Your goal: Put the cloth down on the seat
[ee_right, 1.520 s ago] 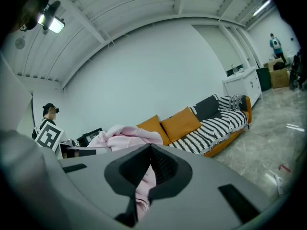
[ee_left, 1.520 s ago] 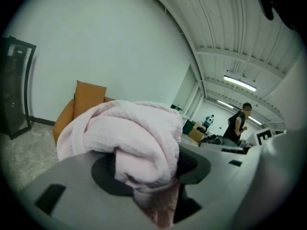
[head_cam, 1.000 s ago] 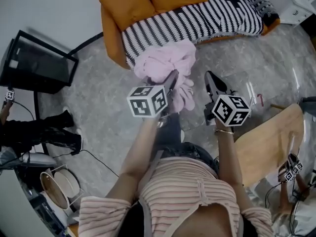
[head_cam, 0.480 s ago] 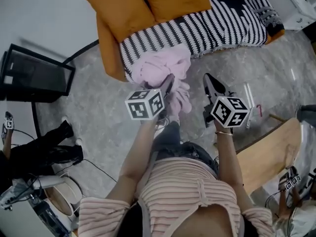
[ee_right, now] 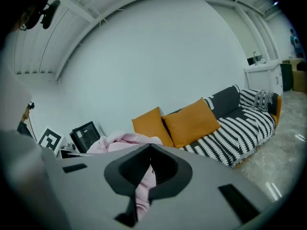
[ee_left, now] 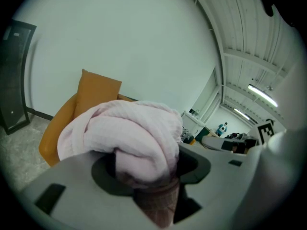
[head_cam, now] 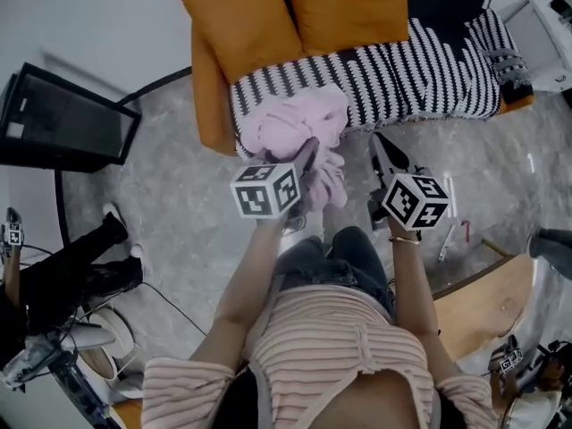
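A bunched pink cloth (head_cam: 293,125) hangs in the air by the front edge of the sofa seat, which has a black-and-white striped cover (head_cam: 420,70). My left gripper (head_cam: 310,152) is shut on the cloth. In the left gripper view the cloth (ee_left: 127,131) bulges up between the jaws of that gripper (ee_left: 147,175) and hides most of the sofa. My right gripper (head_cam: 381,145) is a little to the right of the cloth and does not touch it. Its jaws are shut with nothing in them. In the right gripper view the right gripper (ee_right: 148,148) points at the sofa (ee_right: 240,133).
Two orange cushions (head_cam: 241,25) (head_cam: 344,7) lean on the sofa back. A black framed panel (head_cam: 63,119) stands on the floor at the left, near another person's legs (head_cam: 80,248). A wooden tabletop (head_cam: 483,302) is at the lower right. The floor is grey marble.
The sofa has come closer and now takes up more of the view. The cloth is still in the left gripper and now overlaps the seat's front edge. Both grippers hold their poses.
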Demonstrator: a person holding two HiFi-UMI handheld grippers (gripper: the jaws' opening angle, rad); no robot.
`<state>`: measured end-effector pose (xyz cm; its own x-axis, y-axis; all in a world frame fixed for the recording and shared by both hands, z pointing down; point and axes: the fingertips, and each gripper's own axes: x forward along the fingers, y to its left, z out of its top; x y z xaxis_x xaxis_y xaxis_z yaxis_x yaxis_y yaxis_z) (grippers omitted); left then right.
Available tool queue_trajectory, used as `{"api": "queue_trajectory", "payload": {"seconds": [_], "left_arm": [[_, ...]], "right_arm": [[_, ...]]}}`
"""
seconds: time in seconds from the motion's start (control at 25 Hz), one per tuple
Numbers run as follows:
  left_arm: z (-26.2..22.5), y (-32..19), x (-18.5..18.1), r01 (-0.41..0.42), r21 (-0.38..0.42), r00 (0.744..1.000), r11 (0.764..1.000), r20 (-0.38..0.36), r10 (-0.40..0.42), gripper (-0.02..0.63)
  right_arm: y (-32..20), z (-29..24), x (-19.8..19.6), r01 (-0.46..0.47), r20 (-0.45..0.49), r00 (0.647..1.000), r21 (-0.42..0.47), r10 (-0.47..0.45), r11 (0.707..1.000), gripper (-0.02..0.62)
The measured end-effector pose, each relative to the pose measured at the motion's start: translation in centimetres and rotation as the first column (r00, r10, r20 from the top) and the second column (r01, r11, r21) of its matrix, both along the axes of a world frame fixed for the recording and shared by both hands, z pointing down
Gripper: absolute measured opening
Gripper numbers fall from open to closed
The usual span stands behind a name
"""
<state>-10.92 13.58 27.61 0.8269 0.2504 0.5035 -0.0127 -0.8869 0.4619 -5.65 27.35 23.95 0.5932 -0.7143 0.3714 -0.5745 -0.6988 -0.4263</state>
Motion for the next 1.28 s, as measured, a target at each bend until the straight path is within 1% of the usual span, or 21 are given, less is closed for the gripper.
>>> {"api": "queue_trajectory", "payload": {"seconds": [0.32,0.48,0.64,0.8,0.92,1.12,1.2,1.28], "left_arm": [[0.5,-1.7,3.5,0.068,-0.012,0.998,0.998,0.009,-0.068,0.232],[1.0,-2.8,6.0,0.122,-0.008,0.993,0.993,0.010,-0.122,0.232],[1.4,-3.9,9.1,0.187,-0.012,0.982,0.982,0.016,-0.186,0.232],[1.9,-4.8,12.2,0.268,-0.027,0.963,0.963,0.024,-0.267,0.232],[2.2,-5.2,14.5,0.317,-0.043,0.948,0.948,0.030,-0.315,0.232],[2.9,-6.2,17.1,0.386,-0.053,0.922,0.921,0.047,-0.384,0.232],[3.5,-6.8,17.9,0.423,-0.058,0.906,0.904,0.056,-0.420,0.232],[4.0,-7.3,18.6,0.470,-0.070,0.882,0.880,0.067,-0.466,0.232]], "right_arm": [[-1.9,0.6,4.7,0.066,0.015,0.998,-0.004,-0.066,0.998,0.009],[-3.3,0.7,8.5,0.111,0.008,0.994,0.006,-0.111,0.994,0.009],[-5.0,0.9,13.2,0.173,0.006,0.985,0.014,-0.173,0.985,0.009],[-6.5,1.1,17.5,0.251,0.014,0.968,0.007,-0.251,0.968,0.009],[-7.3,1.4,20.4,0.293,0.024,0.956,0.001,-0.293,0.956,0.009],[-9.3,1.8,23.9,0.363,0.036,0.931,-0.010,-0.363,0.932,0.009],[-10.1,2.2,25.0,0.400,0.040,0.916,-0.016,-0.399,0.916,0.009],[-11.1,2.6,26.0,0.445,0.048,0.895,-0.023,-0.443,0.895,0.008]]}}
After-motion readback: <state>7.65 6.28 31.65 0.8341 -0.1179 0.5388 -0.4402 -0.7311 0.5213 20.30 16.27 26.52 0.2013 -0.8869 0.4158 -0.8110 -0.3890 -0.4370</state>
